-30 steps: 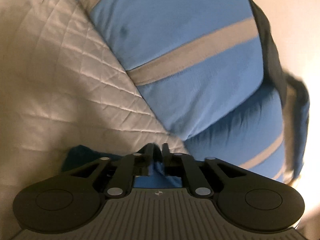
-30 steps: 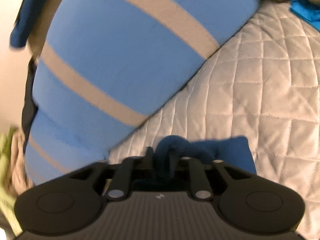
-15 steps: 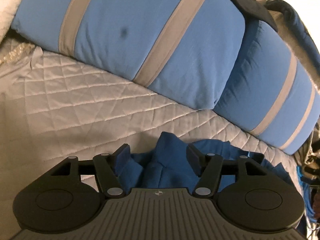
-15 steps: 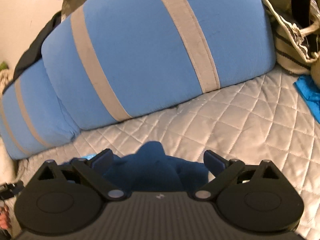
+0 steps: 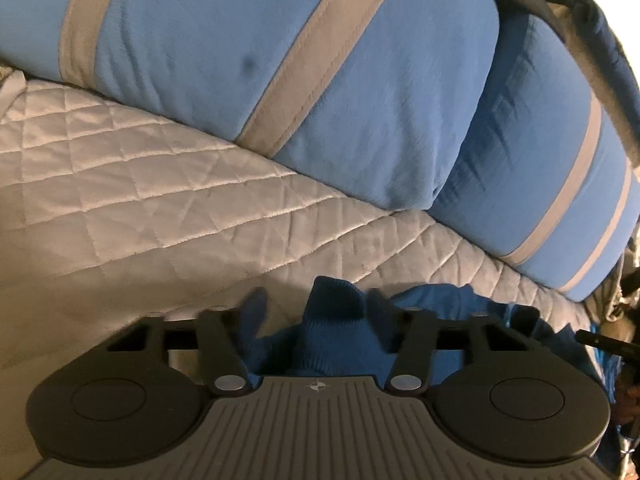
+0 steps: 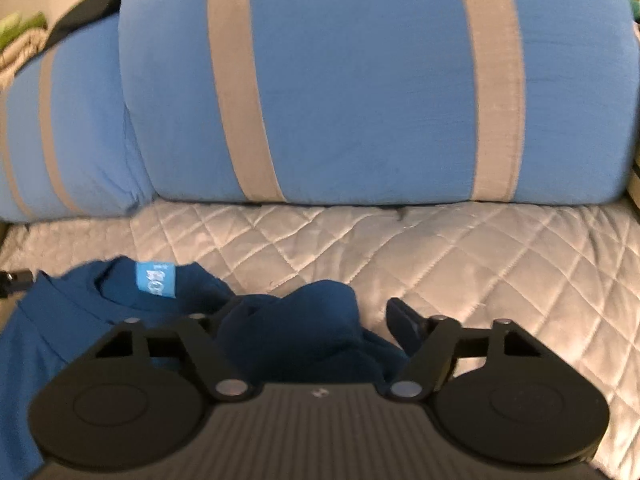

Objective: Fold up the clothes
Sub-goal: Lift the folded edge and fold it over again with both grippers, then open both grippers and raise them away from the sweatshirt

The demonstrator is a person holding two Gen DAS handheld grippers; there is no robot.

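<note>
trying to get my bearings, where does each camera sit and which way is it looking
Left wrist: on the left gripper, facing pillows across a quilt; open fingers around a blue shirt.
Right wrist: on the right gripper, facing the pillows squarely; open fingers, shirt between.
Shared: shirt, quilt, pillows.

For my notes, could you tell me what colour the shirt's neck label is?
Light blue with pale print, on the dark blue shirt; the label shows best in the right wrist view.

Left wrist view: low over the quilted bed cover [image 5: 168, 200], facing the striped blue pillows [image 5: 320, 80] at a tilt | Right wrist view: equally low and close, facing them squarely | Shared: pillows, cover, dark blue garment [image 6: 288, 332].
</note>
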